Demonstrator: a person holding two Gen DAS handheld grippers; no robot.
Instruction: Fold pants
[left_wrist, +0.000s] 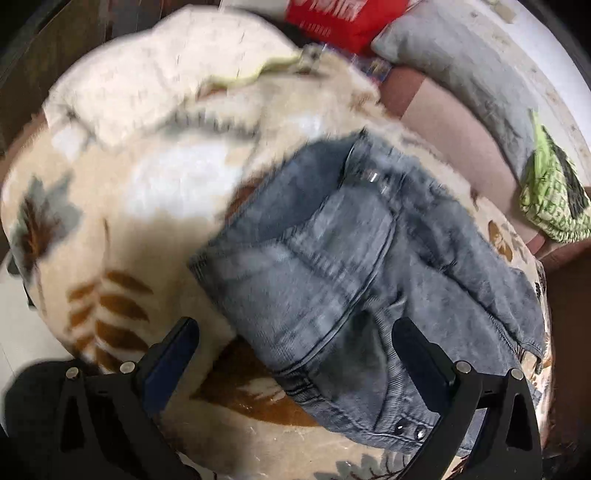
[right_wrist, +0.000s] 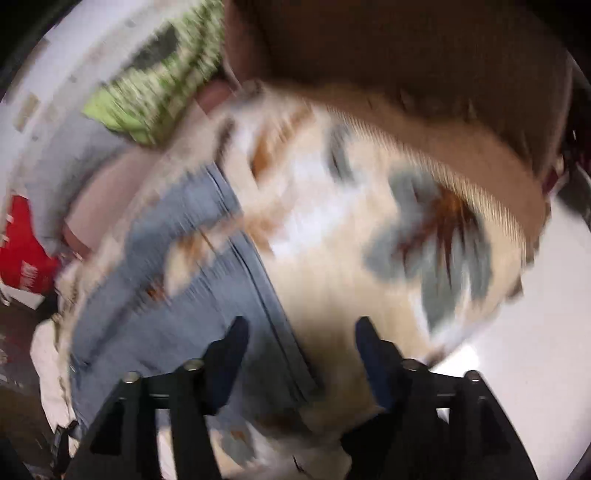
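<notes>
Grey-blue denim pants (left_wrist: 332, 258) lie bunched on a cream blanket (left_wrist: 122, 206) with brown and grey leaf prints; their waistband with metal studs (left_wrist: 410, 430) is nearest the camera. My left gripper (left_wrist: 295, 332) hovers over the waist end, jaws wide apart and nothing pinched. The right wrist view is blurred. It shows a pants (right_wrist: 177, 295) leg stretching up to the left across the blanket (right_wrist: 351, 258). My right gripper (right_wrist: 301, 332) stands open above the leg's seamed right edge, its pads clear of the cloth.
A grey pillow (left_wrist: 461, 74), a green patterned cloth (left_wrist: 554, 199) and a red bag (left_wrist: 332, 22) lie beyond the blanket. A white fleecy cover (left_wrist: 166, 74) is heaped at the far left. A brown headboard or panel (right_wrist: 406, 55) borders the bed, with white floor (right_wrist: 535, 314) at the right.
</notes>
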